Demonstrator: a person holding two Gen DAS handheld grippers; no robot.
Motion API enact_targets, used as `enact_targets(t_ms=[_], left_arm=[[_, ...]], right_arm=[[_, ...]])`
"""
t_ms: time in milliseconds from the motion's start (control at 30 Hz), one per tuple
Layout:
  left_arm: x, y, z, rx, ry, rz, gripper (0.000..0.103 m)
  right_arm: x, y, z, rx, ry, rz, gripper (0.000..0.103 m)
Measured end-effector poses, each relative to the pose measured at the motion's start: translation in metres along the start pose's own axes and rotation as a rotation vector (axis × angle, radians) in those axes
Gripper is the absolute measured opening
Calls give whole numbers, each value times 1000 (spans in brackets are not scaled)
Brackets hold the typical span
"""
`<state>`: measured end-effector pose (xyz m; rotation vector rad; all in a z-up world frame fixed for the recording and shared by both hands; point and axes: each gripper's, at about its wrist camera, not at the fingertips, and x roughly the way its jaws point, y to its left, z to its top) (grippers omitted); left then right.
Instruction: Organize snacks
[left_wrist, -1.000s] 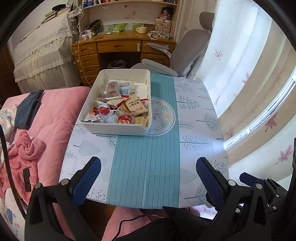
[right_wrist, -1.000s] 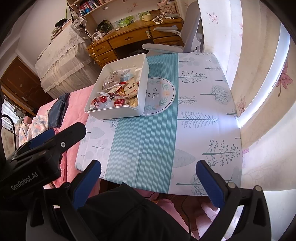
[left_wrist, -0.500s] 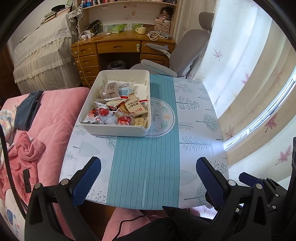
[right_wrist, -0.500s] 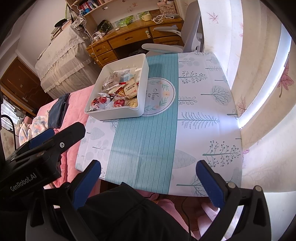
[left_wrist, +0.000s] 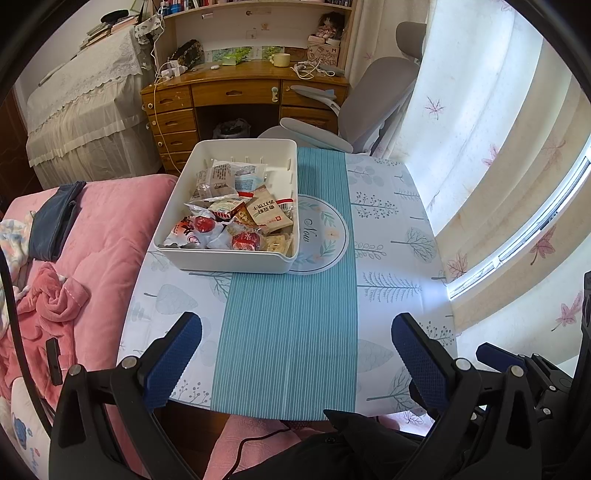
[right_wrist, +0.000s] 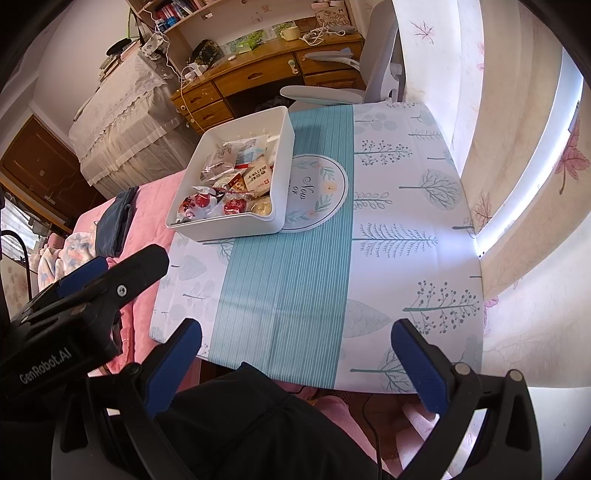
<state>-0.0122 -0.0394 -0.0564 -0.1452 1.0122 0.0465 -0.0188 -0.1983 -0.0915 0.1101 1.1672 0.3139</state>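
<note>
A white plastic bin stands on the far left of the table, also in the right wrist view. It holds several wrapped snacks, among them red-and-white packets and a tan cracker pack. My left gripper is open and empty, held above the table's near edge. My right gripper is open and empty, near the front edge too. The left gripper's body shows at the left of the right wrist view.
The table wears a cloth with a teal striped centre band and tree prints. A pink bed lies left of the table. A wooden desk and a grey chair stand behind. A curtained window is on the right.
The left wrist view has dropped back slightly, so the bin sits a little lower in frame. The right gripper has hardly moved. Both stay open.
</note>
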Motion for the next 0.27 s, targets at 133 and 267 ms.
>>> enact_targets(t_ms=[133, 267], left_arm=[[3, -2, 3, 5, 7, -1, 102], [6, -4, 6, 9, 13, 0, 102]], right_arm=[[1, -1, 1, 5, 3, 1, 103], [4, -5, 2, 16, 12, 6, 103]])
